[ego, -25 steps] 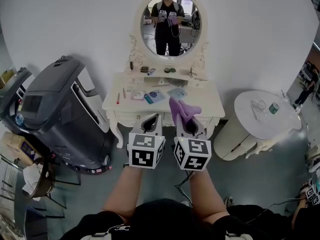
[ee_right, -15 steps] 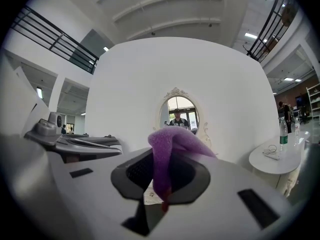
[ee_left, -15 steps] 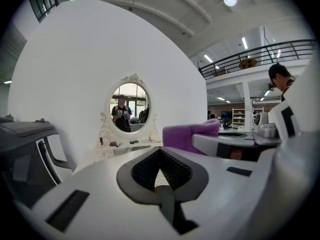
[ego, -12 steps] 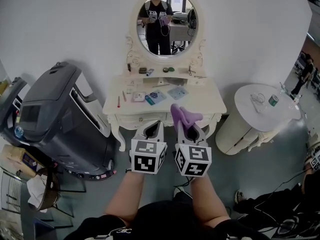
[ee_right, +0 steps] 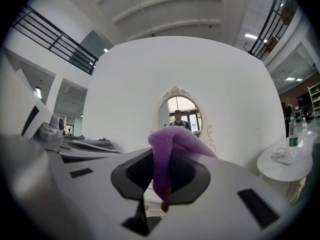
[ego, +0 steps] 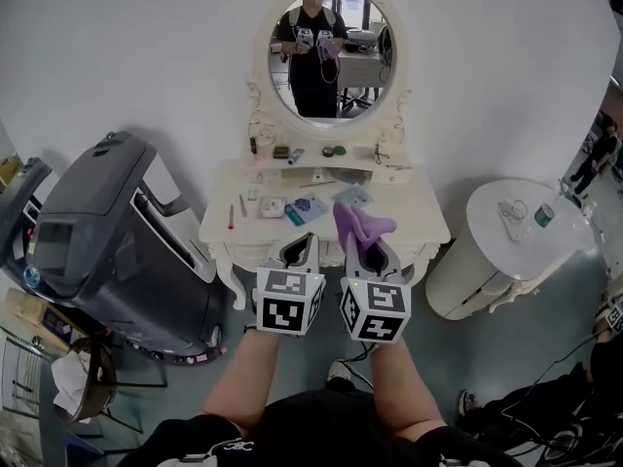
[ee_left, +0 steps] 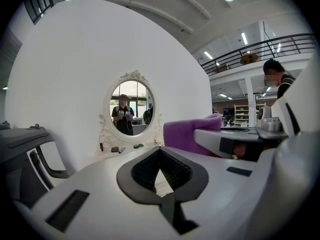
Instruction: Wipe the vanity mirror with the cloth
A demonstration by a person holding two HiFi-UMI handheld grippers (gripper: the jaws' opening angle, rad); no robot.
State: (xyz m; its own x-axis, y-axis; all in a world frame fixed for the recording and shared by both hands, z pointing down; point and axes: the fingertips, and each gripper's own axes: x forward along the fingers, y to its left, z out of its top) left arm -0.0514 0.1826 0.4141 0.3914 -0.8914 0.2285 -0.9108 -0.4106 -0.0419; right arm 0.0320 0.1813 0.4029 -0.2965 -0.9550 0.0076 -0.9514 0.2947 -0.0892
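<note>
right gripper [ego: 367, 249] fingers pinch the purple cloth [ego: 358, 224]; left gripper [ego: 296, 251] fingers pressed together, empty. vanity mirror [ego: 331, 56] stands well apart, behind the tabletop [ego: 416, 207]. we'd raise the cloth, press flat, overlap strokes.

Left gripper [ego: 297, 247]: jaws closed together, nothing between them, pointing to the far side.
Right gripper [ego: 365, 251]: just right of it, jaws clamped on the purple cloth [ego: 356, 224].
Forearms [ego: 243, 370]: bare, stretched forward, side by side.
</note>
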